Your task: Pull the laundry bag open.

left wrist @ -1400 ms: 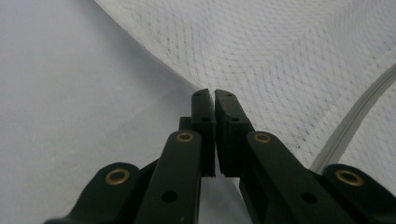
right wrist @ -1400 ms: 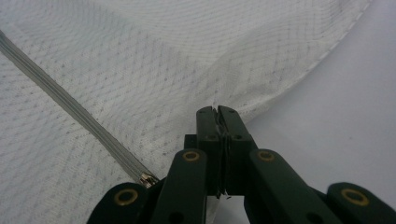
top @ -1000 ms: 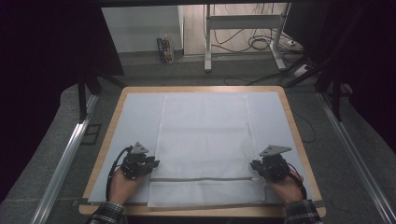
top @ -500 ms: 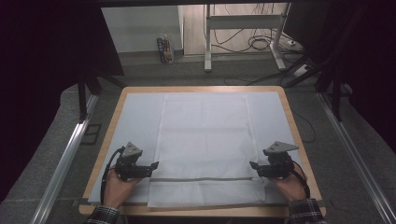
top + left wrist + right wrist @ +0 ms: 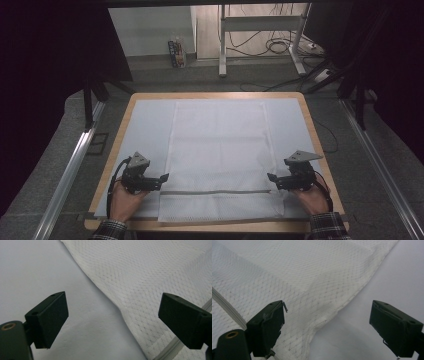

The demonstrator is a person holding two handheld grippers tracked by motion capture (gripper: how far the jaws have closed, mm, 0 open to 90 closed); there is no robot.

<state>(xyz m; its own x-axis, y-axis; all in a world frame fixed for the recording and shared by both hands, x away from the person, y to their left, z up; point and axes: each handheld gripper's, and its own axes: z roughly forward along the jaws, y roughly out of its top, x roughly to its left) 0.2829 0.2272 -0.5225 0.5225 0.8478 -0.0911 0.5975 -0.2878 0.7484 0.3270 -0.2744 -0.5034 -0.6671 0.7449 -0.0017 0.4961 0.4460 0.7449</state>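
A white mesh bag (image 5: 217, 155) lies flat in the middle of the table, with a grey zipper strip (image 5: 215, 191) running across near its front end. My left gripper (image 5: 163, 177) is open at the bag's left edge (image 5: 110, 300), just above the zipper (image 5: 172, 347). My right gripper (image 5: 270, 177) is open at the bag's right edge (image 5: 359, 287), level with the zipper (image 5: 227, 305). In each gripper view the jaws straddle the bag's edge with nothing held between them.
A pale sheet (image 5: 142, 125) covers the wooden-rimmed table (image 5: 125, 115). Metal rails (image 5: 70, 170) run along both sides of the table. Beyond the far edge stand a table frame (image 5: 222, 40) and cables (image 5: 280, 47) on the floor.
Both grippers have drawn slightly outward and toward the front, away from the bag's middle, and now sit at its side edges.
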